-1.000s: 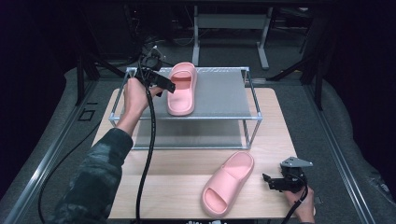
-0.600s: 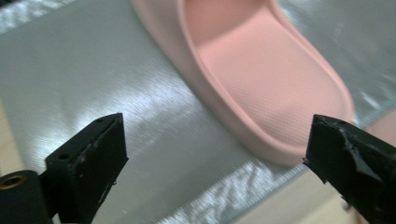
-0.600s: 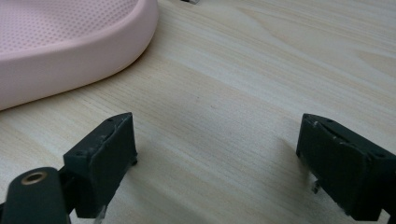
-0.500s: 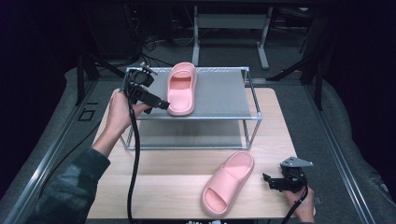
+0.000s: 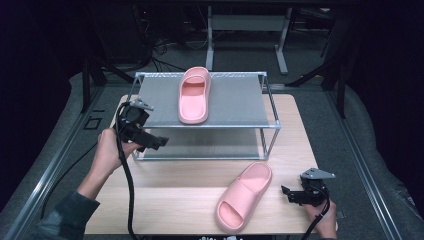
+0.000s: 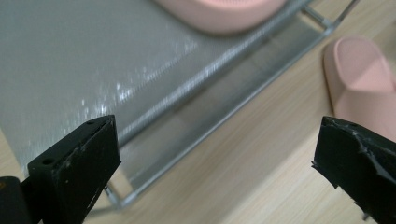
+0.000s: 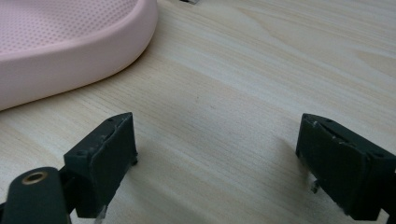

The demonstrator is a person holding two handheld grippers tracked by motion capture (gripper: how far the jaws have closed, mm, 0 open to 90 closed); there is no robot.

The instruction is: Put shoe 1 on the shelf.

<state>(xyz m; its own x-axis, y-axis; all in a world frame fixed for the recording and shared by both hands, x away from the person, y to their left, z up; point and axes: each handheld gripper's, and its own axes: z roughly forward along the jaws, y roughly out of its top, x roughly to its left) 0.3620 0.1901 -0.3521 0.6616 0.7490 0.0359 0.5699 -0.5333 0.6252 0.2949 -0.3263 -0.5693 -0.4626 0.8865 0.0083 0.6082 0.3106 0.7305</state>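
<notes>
On the rack's (image 5: 250, 100) top shelf one pink slipper (image 5: 194, 95) lies free; your left hand-held gripper (image 5: 159, 143), jaws just spread and empty, hangs off its front-left corner. Your right hand-held gripper (image 5: 286, 192) sits spread on the desk (image 5: 165, 200) just beside the second slipper (image 5: 244, 196).

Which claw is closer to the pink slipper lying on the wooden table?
The right claw. It sits open just beside the slipper on the table, not touching. The left claw is open, farther off, at the front left corner of the metal rack.
</notes>
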